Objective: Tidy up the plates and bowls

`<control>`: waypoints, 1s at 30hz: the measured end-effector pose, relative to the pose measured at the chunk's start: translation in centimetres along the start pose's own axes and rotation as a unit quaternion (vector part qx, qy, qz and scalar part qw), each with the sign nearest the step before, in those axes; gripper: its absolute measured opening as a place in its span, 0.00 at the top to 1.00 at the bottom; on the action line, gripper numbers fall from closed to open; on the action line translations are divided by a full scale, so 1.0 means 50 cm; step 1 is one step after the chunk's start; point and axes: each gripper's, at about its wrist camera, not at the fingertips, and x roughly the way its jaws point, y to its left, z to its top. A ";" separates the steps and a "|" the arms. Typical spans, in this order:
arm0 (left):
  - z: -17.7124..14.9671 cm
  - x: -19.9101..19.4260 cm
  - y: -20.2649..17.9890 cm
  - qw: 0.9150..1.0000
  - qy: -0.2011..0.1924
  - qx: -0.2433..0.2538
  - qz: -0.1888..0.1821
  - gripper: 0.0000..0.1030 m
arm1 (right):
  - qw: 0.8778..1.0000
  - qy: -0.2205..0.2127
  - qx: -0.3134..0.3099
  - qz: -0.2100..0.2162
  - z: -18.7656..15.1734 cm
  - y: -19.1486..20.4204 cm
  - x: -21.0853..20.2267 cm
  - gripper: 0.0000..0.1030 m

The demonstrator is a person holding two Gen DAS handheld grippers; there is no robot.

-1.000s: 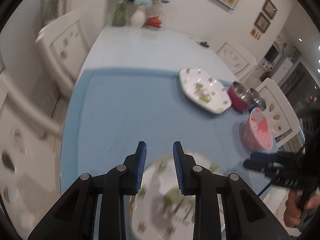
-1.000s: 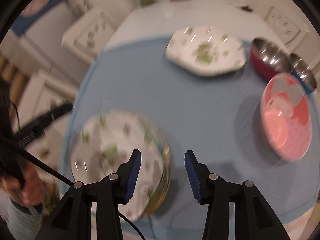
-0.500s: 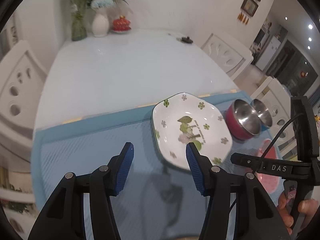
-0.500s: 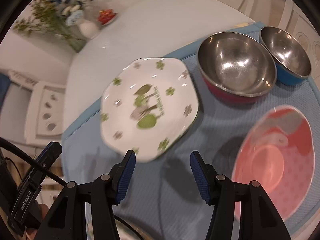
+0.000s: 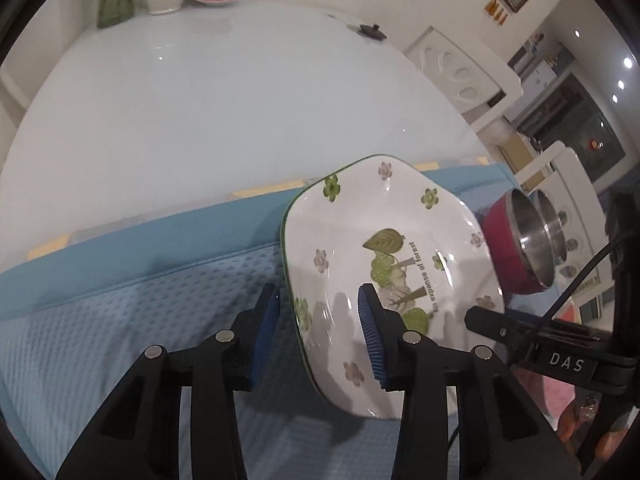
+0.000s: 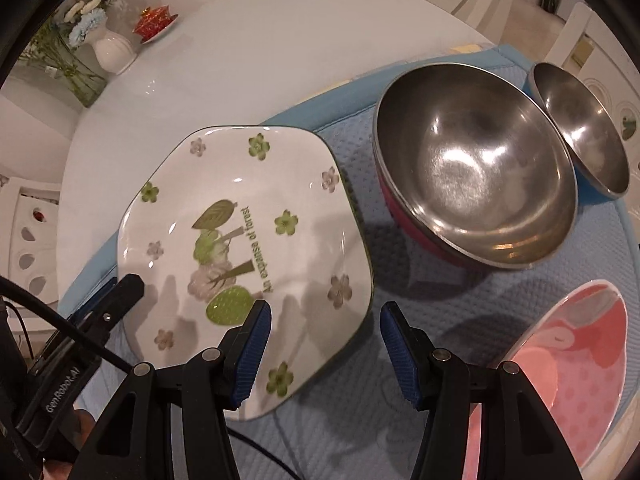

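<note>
Left claw (image 5: 318,312) wide open, straddling floral plate (image 5: 384,264) left rim; right claw (image 6: 324,334) wide open, straddling right rim.

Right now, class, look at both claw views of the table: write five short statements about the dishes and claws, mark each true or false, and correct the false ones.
1. Both claws are open. True: the left claw and right claw each show a clear gap.
2. The flowered plate lies on the blue mat. True.
3. The red-sided steel bowl holds fruit. False: it is empty.
4. The pink bowl is stacked on the plate. False: it sits apart on the mat.
5. The right claw grips the plate. False: it holds nothing.
</note>
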 end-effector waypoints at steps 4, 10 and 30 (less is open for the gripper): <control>0.011 0.026 0.012 1.000 0.011 -0.011 -0.013 0.64 | 1.000 0.017 0.003 -0.001 0.024 0.006 0.021 0.47; 0.016 0.030 0.017 1.000 0.009 -0.013 -0.024 0.64 | 0.997 0.038 -0.028 -0.065 0.053 0.040 0.024 0.47; -0.010 -0.019 0.118 0.998 -0.018 -0.060 -0.007 0.87 | 0.978 0.056 -0.199 -0.010 0.001 0.151 0.050 0.57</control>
